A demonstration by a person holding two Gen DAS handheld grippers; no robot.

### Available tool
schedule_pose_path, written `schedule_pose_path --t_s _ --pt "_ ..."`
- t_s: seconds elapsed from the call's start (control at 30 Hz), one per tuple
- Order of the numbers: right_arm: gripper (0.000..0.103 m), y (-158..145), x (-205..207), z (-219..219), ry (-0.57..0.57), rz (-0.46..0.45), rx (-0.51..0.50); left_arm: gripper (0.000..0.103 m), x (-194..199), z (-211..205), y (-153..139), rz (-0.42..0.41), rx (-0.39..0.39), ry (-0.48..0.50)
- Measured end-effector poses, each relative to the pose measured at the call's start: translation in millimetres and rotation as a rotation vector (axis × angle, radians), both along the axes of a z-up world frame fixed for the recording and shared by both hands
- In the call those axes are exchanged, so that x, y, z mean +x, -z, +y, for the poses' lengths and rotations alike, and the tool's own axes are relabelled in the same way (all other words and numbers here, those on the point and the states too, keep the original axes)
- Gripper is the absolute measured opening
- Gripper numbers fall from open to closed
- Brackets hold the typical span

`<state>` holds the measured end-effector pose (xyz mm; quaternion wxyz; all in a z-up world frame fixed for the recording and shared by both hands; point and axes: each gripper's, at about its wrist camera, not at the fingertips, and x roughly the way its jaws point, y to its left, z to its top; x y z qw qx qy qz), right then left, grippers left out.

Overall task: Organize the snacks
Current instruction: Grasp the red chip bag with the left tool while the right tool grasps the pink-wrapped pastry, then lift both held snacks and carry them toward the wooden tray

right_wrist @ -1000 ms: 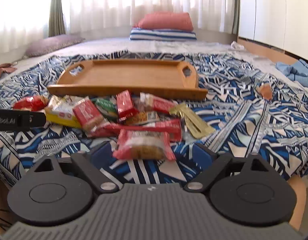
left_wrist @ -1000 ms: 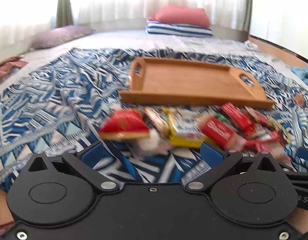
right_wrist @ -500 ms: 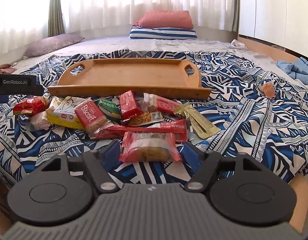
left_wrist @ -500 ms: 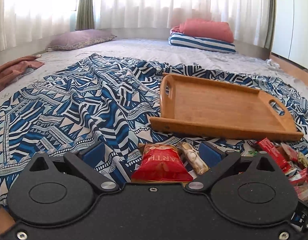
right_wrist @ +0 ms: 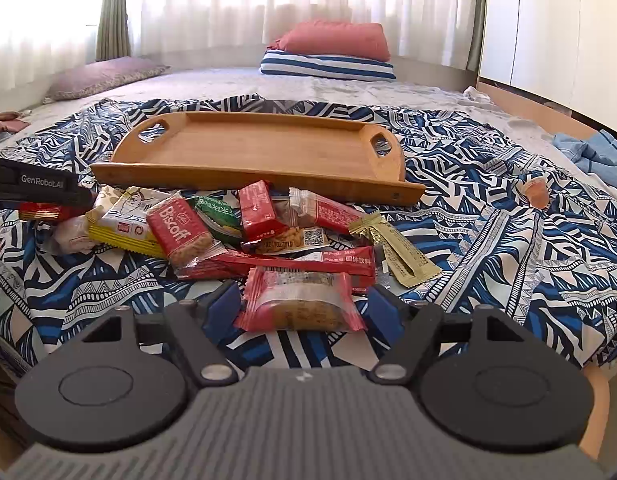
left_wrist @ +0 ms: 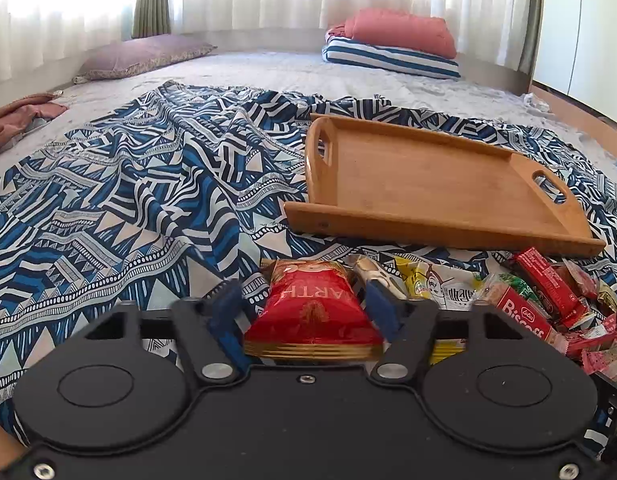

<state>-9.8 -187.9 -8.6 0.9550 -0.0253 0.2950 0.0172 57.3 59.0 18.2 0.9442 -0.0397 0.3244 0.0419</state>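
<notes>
Both grippers around snack packets on the bed

The red snack bag (left_wrist: 314, 312) sits low in the frame centre between the spread blue fingers of the left gripper (left_wrist: 308, 300); whether they touch it I cannot tell. The red-edged biscuit packet (right_wrist: 299, 302) lies centre-low between the spread fingers of the right gripper (right_wrist: 302, 306), just below the snack pile (right_wrist: 228, 228). Above the pile lies the wooden tray (right_wrist: 248, 148), on the blue patterned blanket (right_wrist: 508, 240)
</notes>
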Motion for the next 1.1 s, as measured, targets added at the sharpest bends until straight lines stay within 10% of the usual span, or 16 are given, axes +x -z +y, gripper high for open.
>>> schedule_pose_path --t_s 0.17,0.27,0.63,1.1 --pt "0.082 -1 1 0 -0.016 0.002 0.004 0.054 -4 3 -3 0.004 -0.017 0.000" --pt "0.061 -1 1 1 -0.029 0.007 0.005 0.054 -10 2 -9 -0.015 -0.012 -0.002" --pt "0.040 -11 -3 -3 -0.010 0.004 0.032 0.053 -31 2 -34 -0.075 -0.028 -0.006" --pt "0.077 -3 -5 -8 0.015 0.033 0.050 0.058 -49 -2 -5 0.002 -0.001 0.000"
